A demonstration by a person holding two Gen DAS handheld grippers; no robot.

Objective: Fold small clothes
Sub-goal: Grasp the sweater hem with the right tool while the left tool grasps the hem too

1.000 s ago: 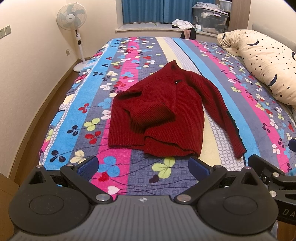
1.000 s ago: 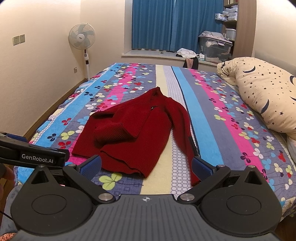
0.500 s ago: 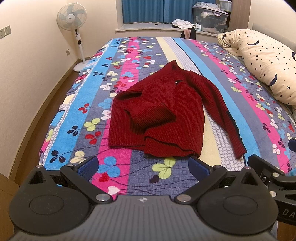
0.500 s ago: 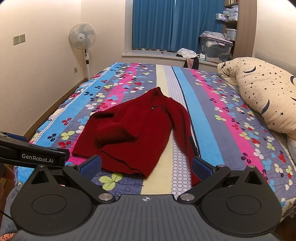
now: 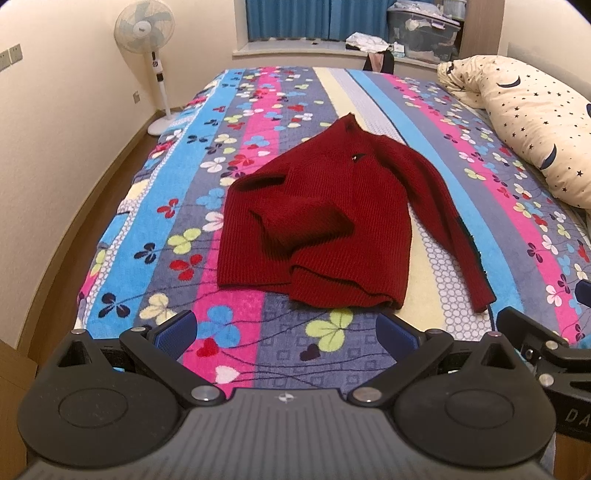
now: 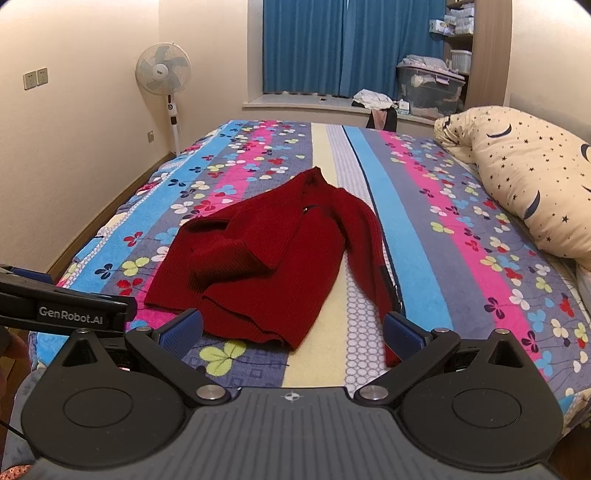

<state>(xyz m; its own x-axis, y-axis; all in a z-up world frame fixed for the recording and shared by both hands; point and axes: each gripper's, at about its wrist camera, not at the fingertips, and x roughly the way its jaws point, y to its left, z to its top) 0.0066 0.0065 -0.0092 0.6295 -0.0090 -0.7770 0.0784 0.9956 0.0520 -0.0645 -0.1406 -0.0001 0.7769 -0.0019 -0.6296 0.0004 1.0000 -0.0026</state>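
- Clear lidded bin (image 6: 430, 88) upper right of the right view, on the sill by the blue curtain (image 6: 332, 44); pale cloth-like stuff inside, can't tell what exactly.
- Loose clothes (image 6: 373, 99) piled on the sill just left of the bin.
- Red sweater (image 5: 317, 229) lies mid-frame on the bed (image 5: 369, 96), flat-ish, rib knit.
- Long axis runs near edge to far: hem toward the cameras, collar pointing to the far window, slightly tilted left-to-right.
- One sleeve folded across the chest, making a thick lump at centre-left; other sleeve stretched straight along the right side, cuff near the lower right.
- Small dark tag near the collar.
- Bed cover is fuzzy, lengthwise stripes in blue, pink, grey, cream, with clover prints.
- Cream pillow (image 5: 535, 122) with star and moon print, long and plump, right edge.
- White stand fan (image 5: 146, 33) upper left by the wall.
- Left claw (image 5: 286, 328) spread wide, holding nothing, low at the near bed edge, short of the hem.
- Right claw (image 6: 293, 330) also spread wide and empty; hem between its blue pads (image 6: 184, 328), the straight sleeve's cuff right by the right pad.
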